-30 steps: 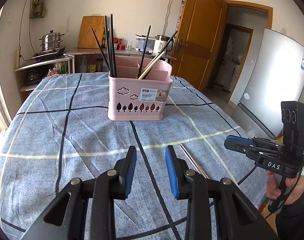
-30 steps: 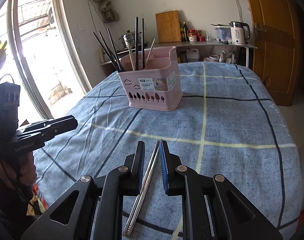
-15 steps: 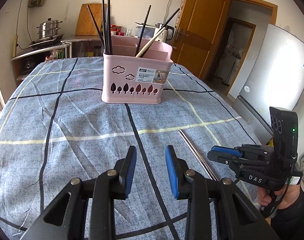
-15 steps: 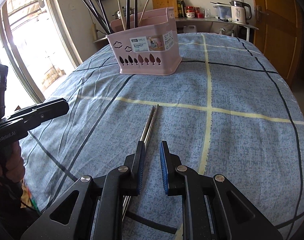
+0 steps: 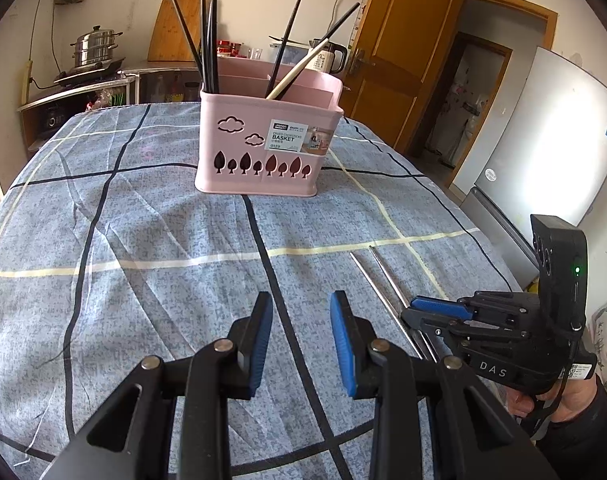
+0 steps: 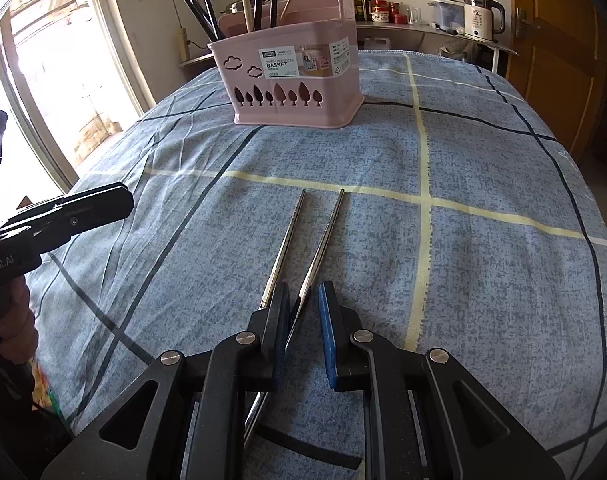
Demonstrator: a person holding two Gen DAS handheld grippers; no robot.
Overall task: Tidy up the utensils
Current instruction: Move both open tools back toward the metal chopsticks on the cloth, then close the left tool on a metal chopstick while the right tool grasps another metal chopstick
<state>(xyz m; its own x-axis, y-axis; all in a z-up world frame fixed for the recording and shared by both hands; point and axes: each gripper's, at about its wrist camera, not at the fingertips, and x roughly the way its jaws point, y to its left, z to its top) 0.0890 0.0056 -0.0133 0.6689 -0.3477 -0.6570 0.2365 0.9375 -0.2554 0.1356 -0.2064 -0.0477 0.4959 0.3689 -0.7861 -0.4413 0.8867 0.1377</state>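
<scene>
Two metal chopsticks (image 6: pixel 321 246) lie spread in a narrow V on the blue cloth; they also show in the left wrist view (image 5: pixel 379 288). My right gripper (image 6: pixel 303 312) is low over their near ends, jaws partly open, one chopstick passing between the fingers, the other beside the left finger. It shows from the side in the left wrist view (image 5: pixel 427 308). My left gripper (image 5: pixel 301 316) is open and empty above the cloth, left of the chopsticks. A pink utensil basket (image 5: pixel 267 140) with several black and wooden chopsticks stands farther back; it also shows in the right wrist view (image 6: pixel 291 80).
The table (image 5: pixel 103 240) is covered by a blue checked cloth. A door (image 5: pixel 399 60) and fridge (image 5: pixel 543 140) stand to the right. A counter with a steel pot (image 5: pixel 93 46) and a kettle (image 6: pixel 481 16) is behind. A window (image 6: pixel 43 80) lies left.
My right gripper has dropped lower and moved onto the near ends of the metal chopsticks, which have spread apart into a V. The left gripper has moved a little closer to the basket.
</scene>
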